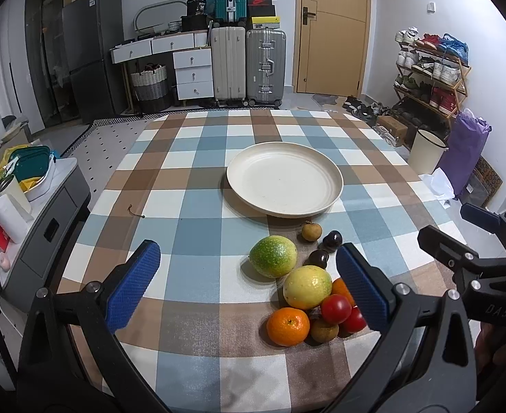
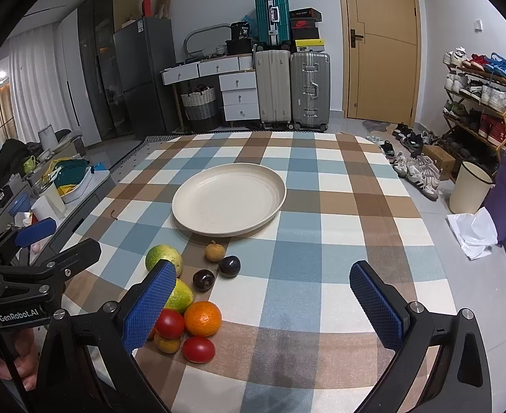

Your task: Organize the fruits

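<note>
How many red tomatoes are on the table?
2. One red tomato sits beside the orange; the other red tomato lies nearest the table's front edge. The pile could hide more.

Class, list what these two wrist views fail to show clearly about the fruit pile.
- Left wrist view: second orange mostly hidden behind the left gripper's blue finger.
- Right wrist view: yellow-green fruit half covered by the right gripper's finger.
- Both views: small brown fruit under the tomatoes, kind unclear.

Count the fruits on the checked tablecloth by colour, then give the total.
Green-yellow fruits: 2
Orange fruits: 2
Red fruits: 2
Brown fruits: 2
Dark purple fruits: 2
Total: 10
</note>
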Demonstrator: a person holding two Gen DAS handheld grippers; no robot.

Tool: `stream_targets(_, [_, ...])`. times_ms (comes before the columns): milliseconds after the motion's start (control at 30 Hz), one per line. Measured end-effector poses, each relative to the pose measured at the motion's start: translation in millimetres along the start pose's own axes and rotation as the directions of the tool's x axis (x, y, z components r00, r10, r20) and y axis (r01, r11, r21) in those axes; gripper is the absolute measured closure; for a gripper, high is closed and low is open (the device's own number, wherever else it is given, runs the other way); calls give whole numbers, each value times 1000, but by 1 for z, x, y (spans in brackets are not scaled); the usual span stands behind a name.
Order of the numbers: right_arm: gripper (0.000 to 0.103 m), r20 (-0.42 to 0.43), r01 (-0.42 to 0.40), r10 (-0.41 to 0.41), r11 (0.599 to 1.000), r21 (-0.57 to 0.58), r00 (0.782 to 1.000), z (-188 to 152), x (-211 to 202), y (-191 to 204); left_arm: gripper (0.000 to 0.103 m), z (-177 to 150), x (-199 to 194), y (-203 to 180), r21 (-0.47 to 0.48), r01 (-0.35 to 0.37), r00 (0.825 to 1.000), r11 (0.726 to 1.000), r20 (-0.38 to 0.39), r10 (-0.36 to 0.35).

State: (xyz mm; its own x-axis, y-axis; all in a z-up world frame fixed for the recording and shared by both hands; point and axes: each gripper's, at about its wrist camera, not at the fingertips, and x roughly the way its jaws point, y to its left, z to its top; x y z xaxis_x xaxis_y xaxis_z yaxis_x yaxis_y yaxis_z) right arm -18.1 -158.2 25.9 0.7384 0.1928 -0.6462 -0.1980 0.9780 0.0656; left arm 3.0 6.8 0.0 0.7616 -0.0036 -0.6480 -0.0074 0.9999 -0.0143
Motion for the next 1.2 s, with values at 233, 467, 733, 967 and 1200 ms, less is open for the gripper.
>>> stream_targets(233, [0,0,-4,4,1000,4,1000,0,-1,0,1,-2,-7,-5,-2,-14,1000,1000,12,14])
stream_targets(467, [0,12,-10,10,1000,3,1000,0,-4,1,1,-3,-7,-7,1,-11,1000,1000,9,11])
stream_targets(733, [0,11,-11,11,1000,3,1000,-1,-5,0,1,-4,-7,-8,1,-12,1000,1000,7,12])
stream_targets(967, [0,9,-13,13,1000,5,1000,-1,-5,0,1,-8,-7,-10,-1,-10,1000,1000,6,10])
stream_targets(1200, [0,3,-25,25,1000,8,1000,-5,-2,0,1,-9,-7,-10,-1,-5,1000,1000,5,5])
